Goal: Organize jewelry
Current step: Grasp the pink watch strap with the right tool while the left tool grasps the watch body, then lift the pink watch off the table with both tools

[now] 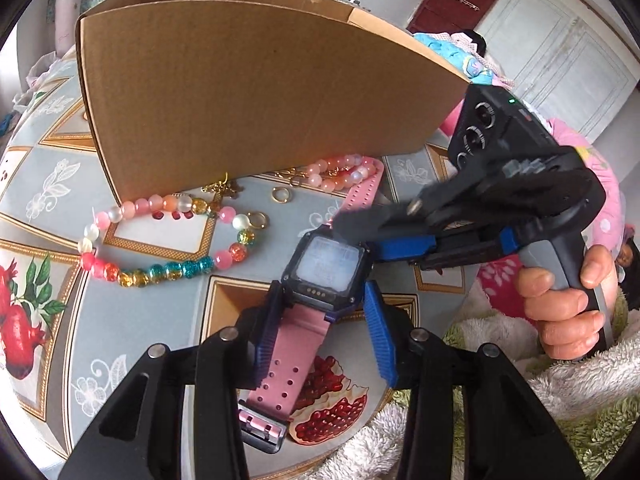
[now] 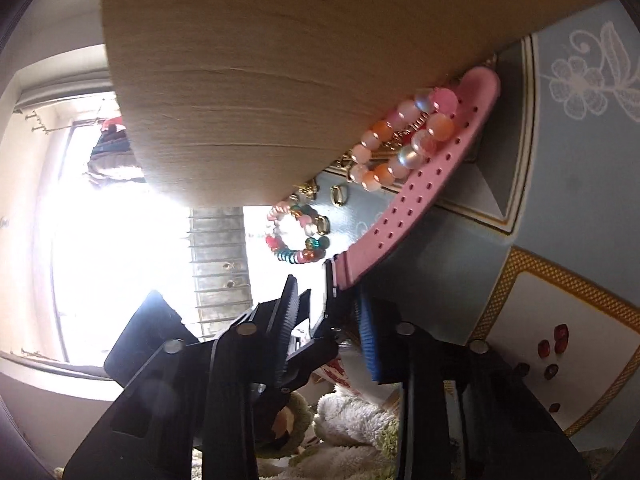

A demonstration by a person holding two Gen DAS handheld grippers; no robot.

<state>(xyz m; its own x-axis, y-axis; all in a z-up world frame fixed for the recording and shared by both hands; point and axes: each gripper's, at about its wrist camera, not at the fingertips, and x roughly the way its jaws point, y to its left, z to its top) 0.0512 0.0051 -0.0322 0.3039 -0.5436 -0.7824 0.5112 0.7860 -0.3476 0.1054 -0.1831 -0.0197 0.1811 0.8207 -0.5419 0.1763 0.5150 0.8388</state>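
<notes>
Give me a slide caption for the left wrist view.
Both grippers meet at a pink-strapped watch on the patterned table, beside a beaded bracelet and cardboard box.
</notes>
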